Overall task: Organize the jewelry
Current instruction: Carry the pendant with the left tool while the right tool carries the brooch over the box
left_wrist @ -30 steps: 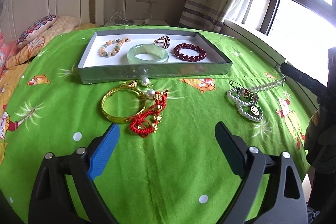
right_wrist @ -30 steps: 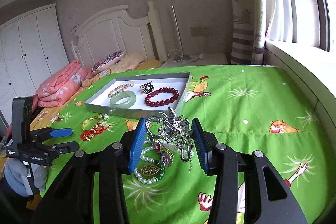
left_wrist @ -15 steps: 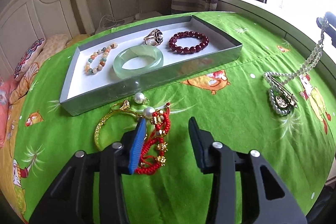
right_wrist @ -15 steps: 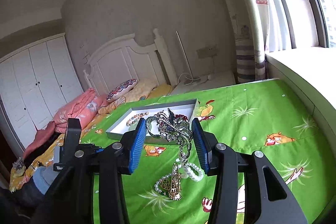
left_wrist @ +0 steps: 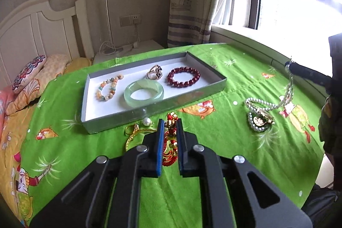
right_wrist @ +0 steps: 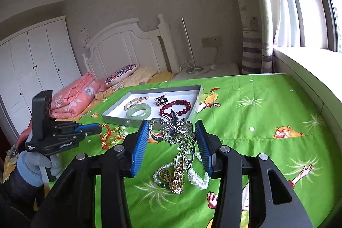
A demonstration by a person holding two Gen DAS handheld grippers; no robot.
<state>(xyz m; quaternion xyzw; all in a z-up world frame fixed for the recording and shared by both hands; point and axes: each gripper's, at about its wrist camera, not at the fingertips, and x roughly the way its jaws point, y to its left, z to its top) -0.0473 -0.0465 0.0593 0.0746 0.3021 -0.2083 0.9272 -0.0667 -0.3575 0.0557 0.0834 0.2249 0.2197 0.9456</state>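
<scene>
My left gripper [left_wrist: 170, 124] has its jaws closing, almost together, on a red cord bracelet [left_wrist: 168, 155] with gold charms, just in front of the grey tray [left_wrist: 149, 114]. In the right wrist view that bracelet [right_wrist: 105, 136] hangs at the left gripper's [right_wrist: 97, 128] tip. My right gripper [right_wrist: 172, 127] is shut on a silver brooch [right_wrist: 175, 131]. A pearl necklace [right_wrist: 196, 178] with gold pendants dangles from the brooch, its lower end resting on the green bedspread. The tray holds a jade bangle [left_wrist: 143, 93], a dark red bead bracelet [left_wrist: 183, 79], a ring [left_wrist: 155, 73] and a pastel bead bracelet [left_wrist: 109, 88].
A gold bangle [left_wrist: 133, 136] and loose pearls [left_wrist: 146, 121] lie beside the red bracelet. Pillows [left_wrist: 27, 74] and a white headboard [left_wrist: 42, 35] stand at the far left, a window sill [right_wrist: 303, 78] along the right. A gloved hand [right_wrist: 34, 168] holds the left gripper.
The left gripper came forward over the red bracelet, narrowed its jaws from wide to almost together around it, and rose. The right gripper lifted the brooch, and the pearl necklace now dangles.
</scene>
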